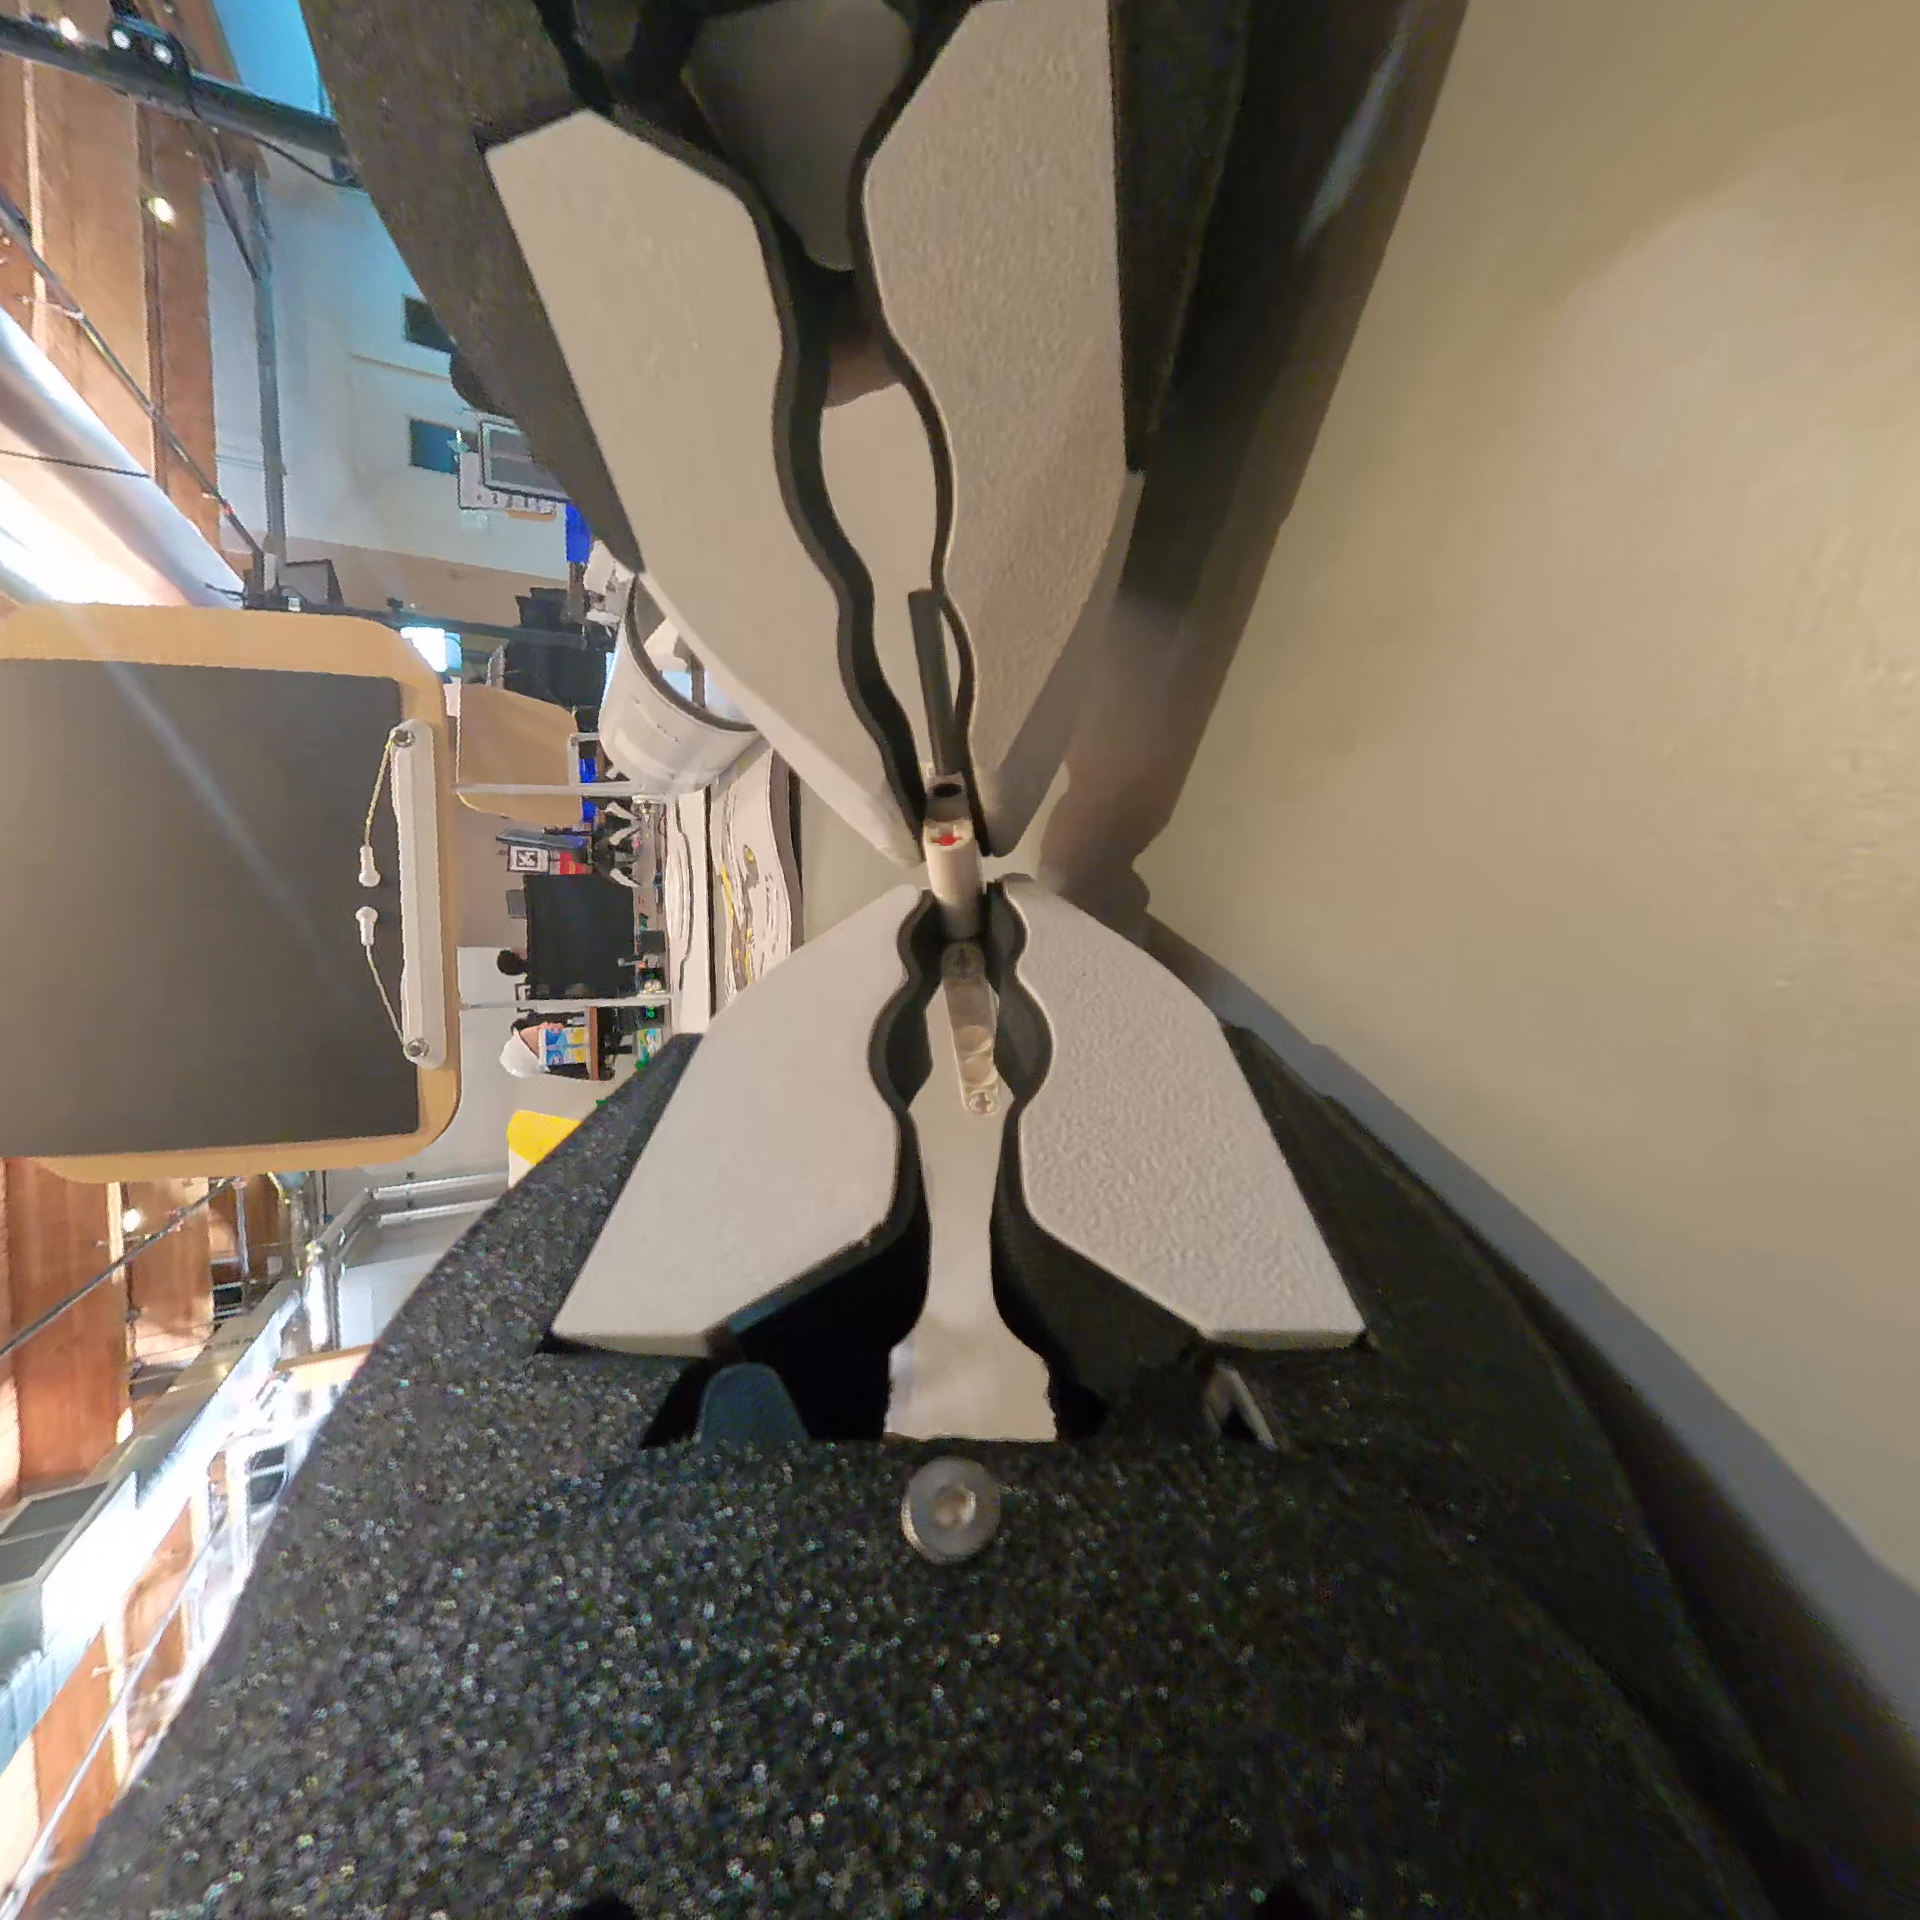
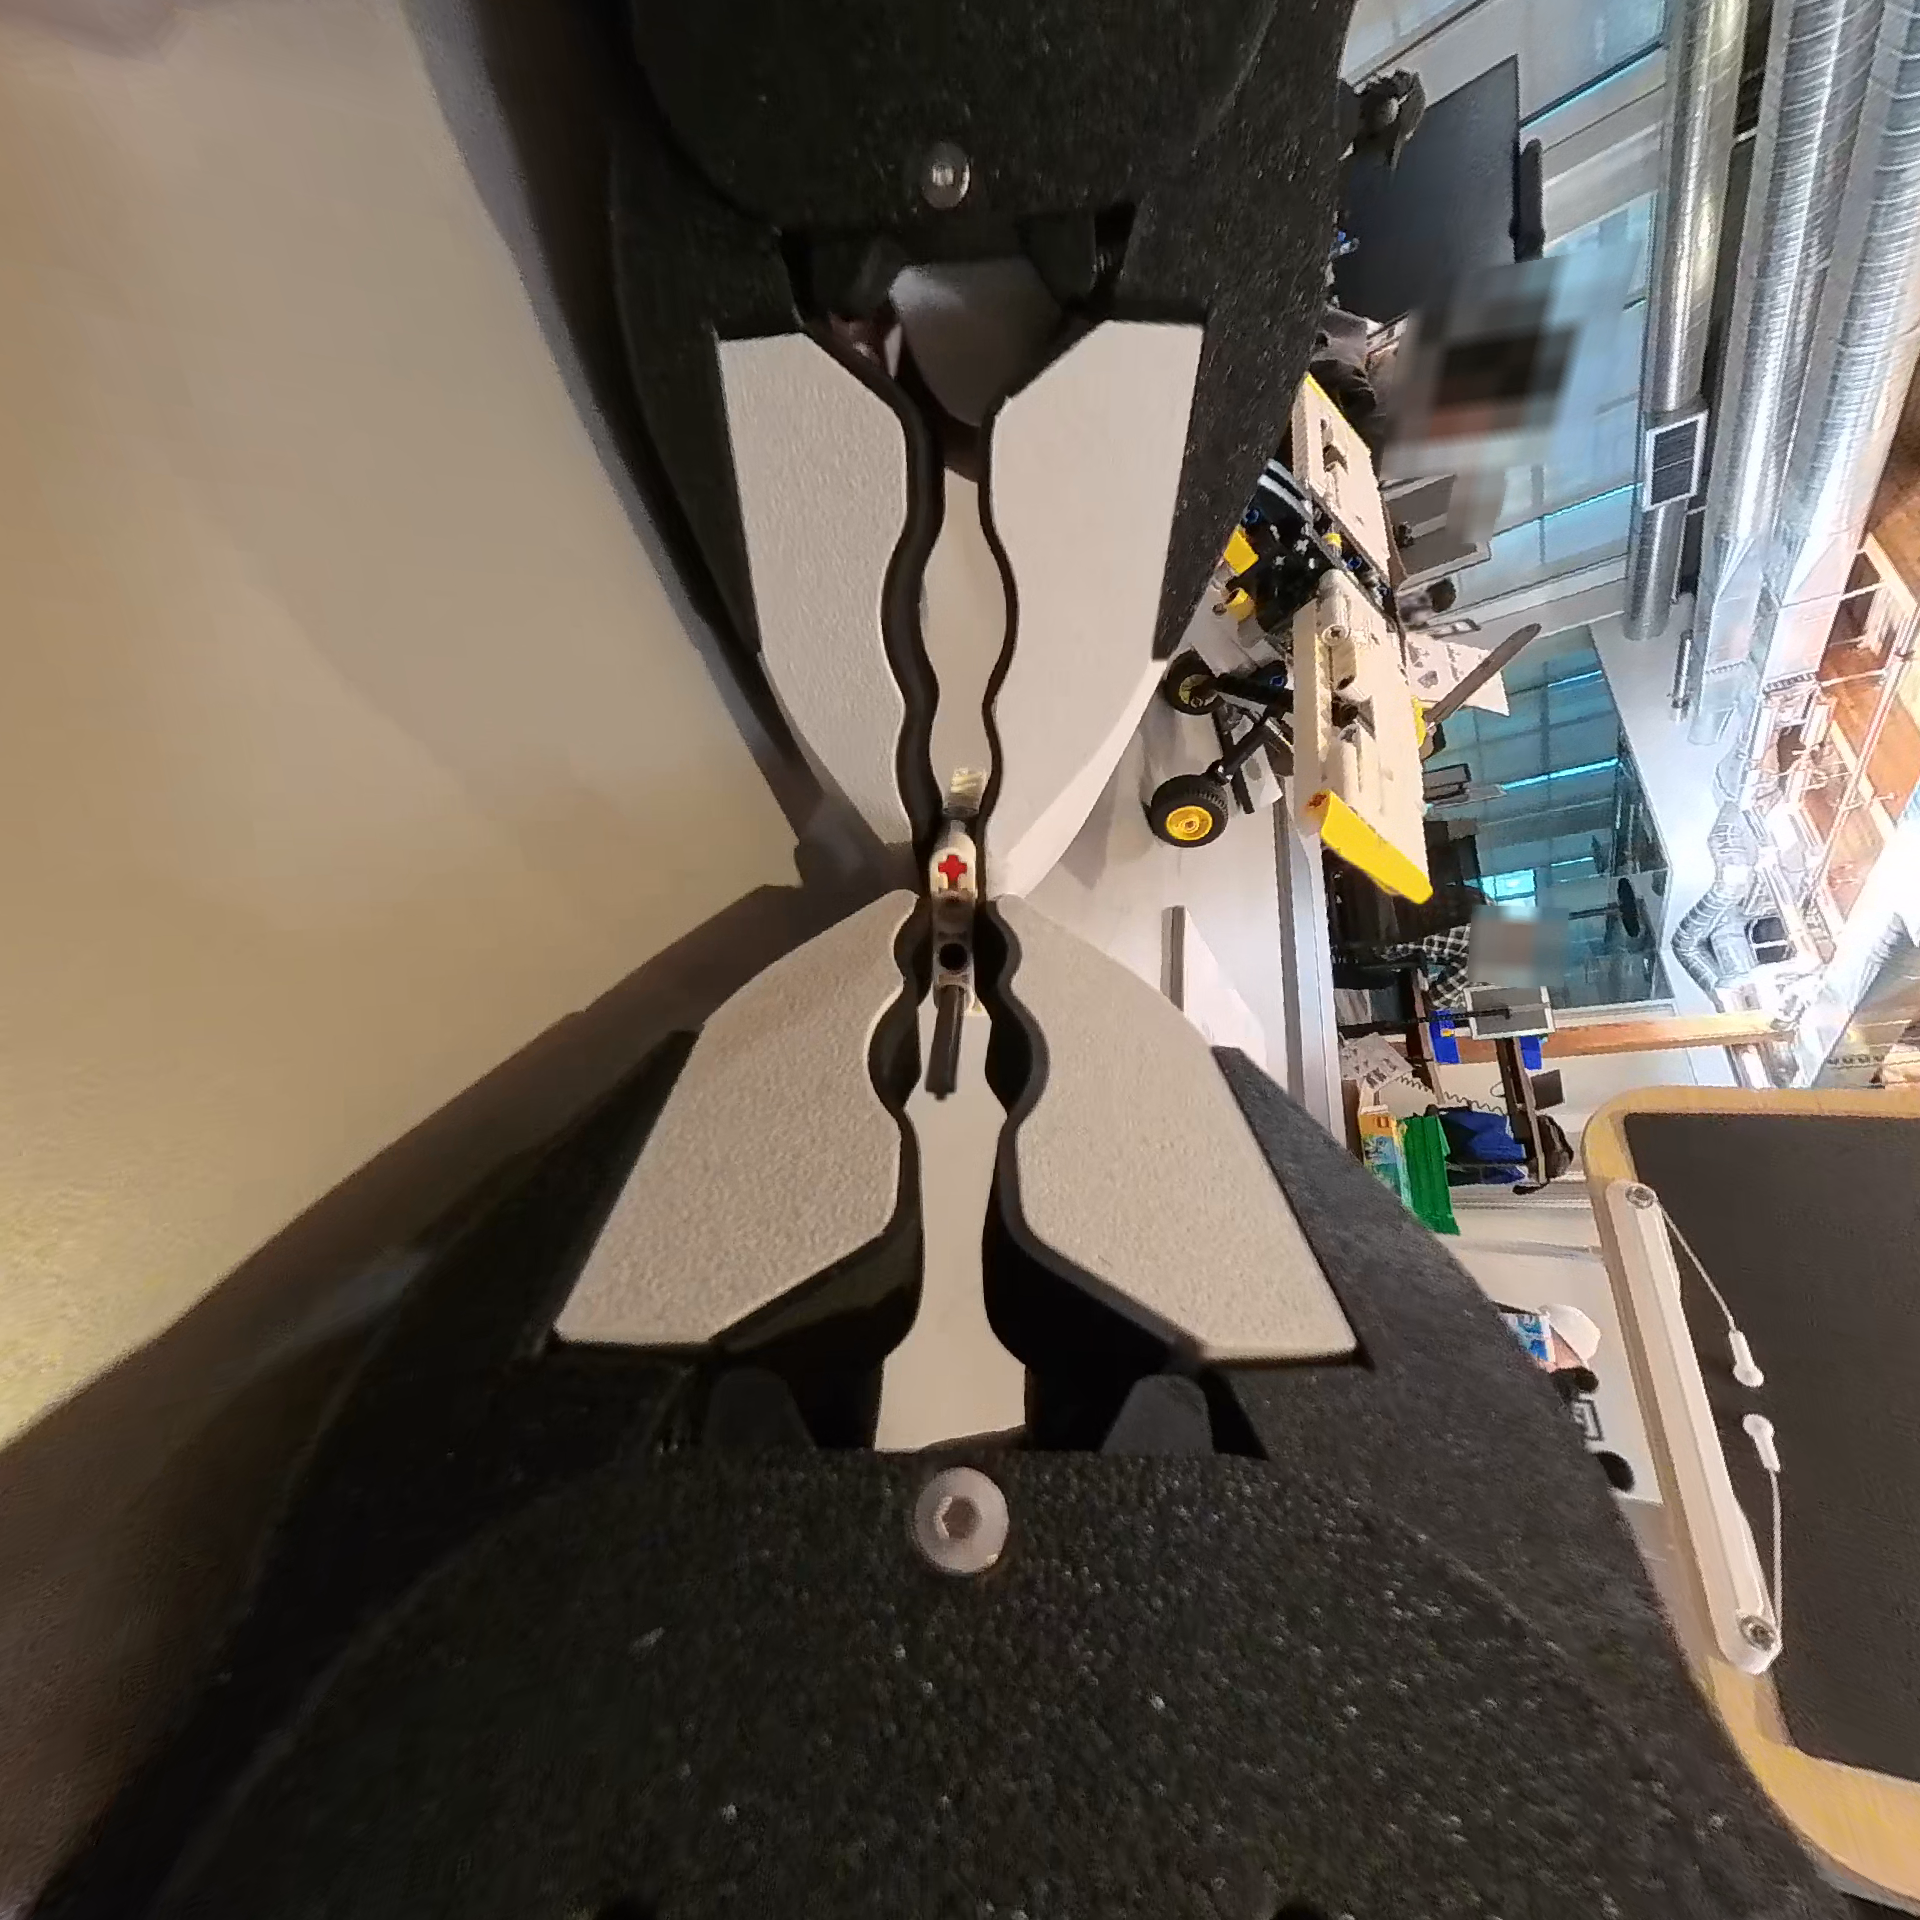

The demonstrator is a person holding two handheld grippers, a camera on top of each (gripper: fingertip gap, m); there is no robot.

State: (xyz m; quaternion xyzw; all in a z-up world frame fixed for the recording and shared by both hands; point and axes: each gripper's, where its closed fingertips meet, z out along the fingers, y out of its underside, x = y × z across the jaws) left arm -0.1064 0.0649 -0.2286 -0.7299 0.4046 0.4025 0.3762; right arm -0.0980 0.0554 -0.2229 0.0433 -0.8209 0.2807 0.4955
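Pale cream surface fills one side of both wrist views; behind it a busy workshop with silver ducts and a dark board in a wooden frame. A table farther off carries a toy-brick vehicle with yellow-hubbed wheels and a long tan beam.

The two grippers meet tip to tip, sharing one small brick assembly.

Left gripper: jaws nearly together, pads pinching a light grey connector piece with a red cross-shaped end. A pale beam with round holes runs back between its fingers.

Right gripper: jaws nearly together, pads clamped on a grey piece with a round hole, just beside the red cross end of the connector. A black axle runs from it back between the fingers.

Both pieces touch at the fingertips, held above the cream surface.
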